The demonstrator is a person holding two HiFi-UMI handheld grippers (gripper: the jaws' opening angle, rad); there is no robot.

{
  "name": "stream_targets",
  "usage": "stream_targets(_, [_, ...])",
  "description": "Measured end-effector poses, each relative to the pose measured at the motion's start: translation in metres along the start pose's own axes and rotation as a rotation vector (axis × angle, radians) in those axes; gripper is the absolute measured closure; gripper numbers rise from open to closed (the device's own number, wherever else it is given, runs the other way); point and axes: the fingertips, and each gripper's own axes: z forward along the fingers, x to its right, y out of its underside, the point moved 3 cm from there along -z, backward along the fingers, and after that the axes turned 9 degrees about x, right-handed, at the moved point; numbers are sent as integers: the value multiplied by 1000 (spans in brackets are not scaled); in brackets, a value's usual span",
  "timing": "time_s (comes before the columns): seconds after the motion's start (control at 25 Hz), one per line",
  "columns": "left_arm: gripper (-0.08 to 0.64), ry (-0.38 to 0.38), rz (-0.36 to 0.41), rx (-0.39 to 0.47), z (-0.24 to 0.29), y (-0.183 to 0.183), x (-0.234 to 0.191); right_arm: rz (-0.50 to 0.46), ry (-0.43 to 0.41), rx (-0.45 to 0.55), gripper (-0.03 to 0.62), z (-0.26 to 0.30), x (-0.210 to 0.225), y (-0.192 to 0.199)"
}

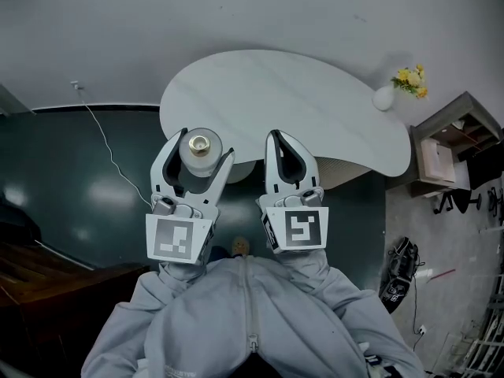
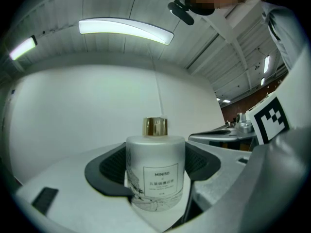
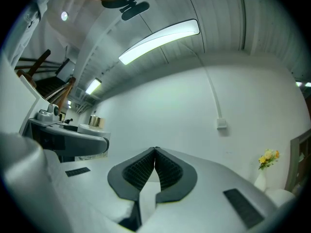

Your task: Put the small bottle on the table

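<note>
While you hold the small bottle (image 1: 199, 154) at the near edge of the white worktop (image 1: 299, 101), your left tool (image 1: 203, 146) is clamped on its sides, and it stands straight with its gold cap (image 2: 155, 126) up. Your right tool (image 1: 279, 140), also at the worktop's near edge, is pressed together with nothing inside.

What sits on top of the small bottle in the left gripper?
A gold metal cap tops the small bottle, which the left gripper clamps by its sides. The bottle's frosted wall hides whatever is inside it.
</note>
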Motion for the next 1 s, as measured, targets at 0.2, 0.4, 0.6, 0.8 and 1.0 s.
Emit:
stream_targets(0.2, [227, 0, 28, -21, 4, 5, -6, 17, -11, -7, 566, 7, 2, 9])
stream_targets(0.4, [227, -5, 27, -34, 18, 13, -18, 7, -18, -12, 566, 22, 4, 15])
stream_targets(0.6, [227, -12, 4, -20, 38, 22, -38, -3, -16, -15, 566, 48, 7, 24])
stream_targets(0.8, [227, -10, -10, 3, 65, 32, -65, -9, -18, -9, 566, 84, 5, 35])
stream_targets(1.0, [227, 22, -16, 8, 100, 45, -86, -9, -7, -12, 566, 122, 14, 51])
